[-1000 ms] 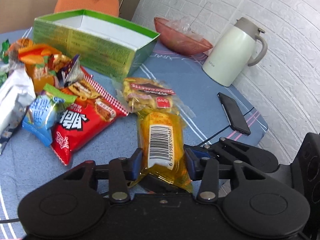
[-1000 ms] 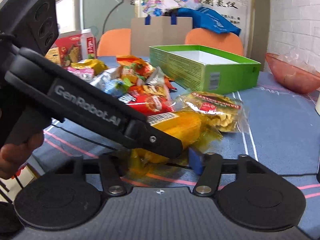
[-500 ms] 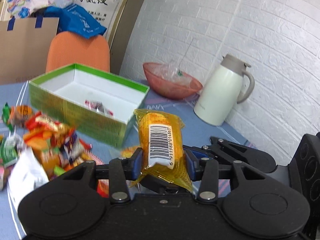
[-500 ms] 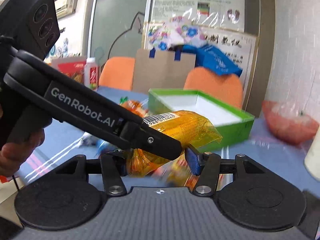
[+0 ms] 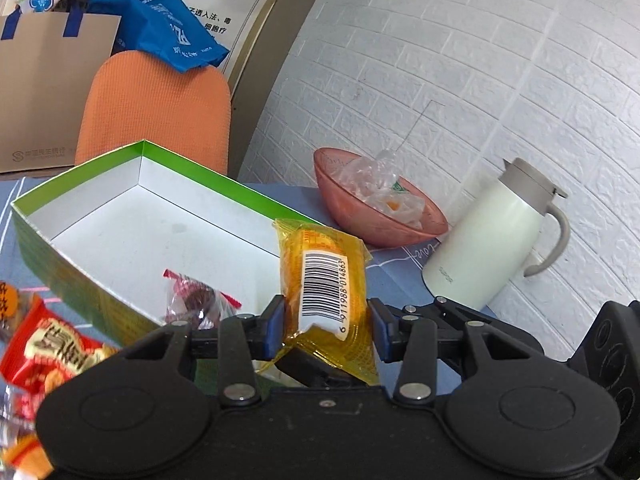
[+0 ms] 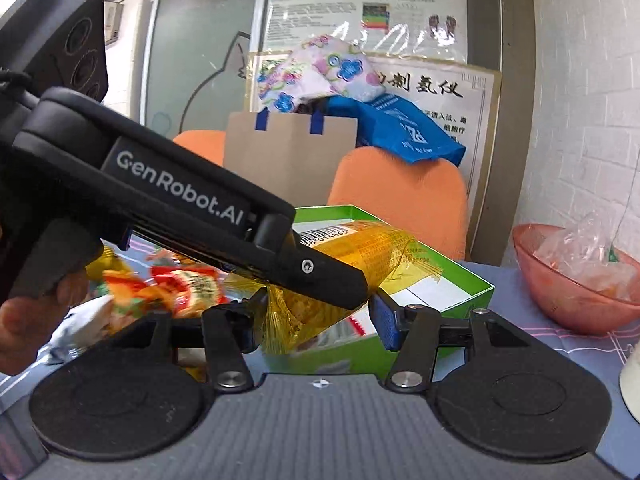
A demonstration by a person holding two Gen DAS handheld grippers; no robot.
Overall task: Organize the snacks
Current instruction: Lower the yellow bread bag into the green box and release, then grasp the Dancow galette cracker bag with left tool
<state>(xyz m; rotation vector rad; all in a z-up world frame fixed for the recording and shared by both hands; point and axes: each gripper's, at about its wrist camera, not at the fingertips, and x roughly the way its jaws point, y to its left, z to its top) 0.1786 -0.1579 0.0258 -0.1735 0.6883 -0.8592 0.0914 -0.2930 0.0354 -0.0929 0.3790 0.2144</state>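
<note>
Your left gripper [image 5: 326, 330] is clamped on the yellow pack [image 5: 324, 280], held above the near edge of the green box [image 5: 80, 184]. The pack's long axis runs along the fingers, free end pointing away over the box, barcode up. Your right gripper [image 6: 320, 320] stands wide apart, gripping nothing.

A blue table [image 5: 396, 280] carries a green box [image 5: 80, 280], a pink bowl [image 5: 376, 232] and a white jug [image 5: 488, 240]. Snack packets [image 5: 52, 352] lie beside the box.
</note>
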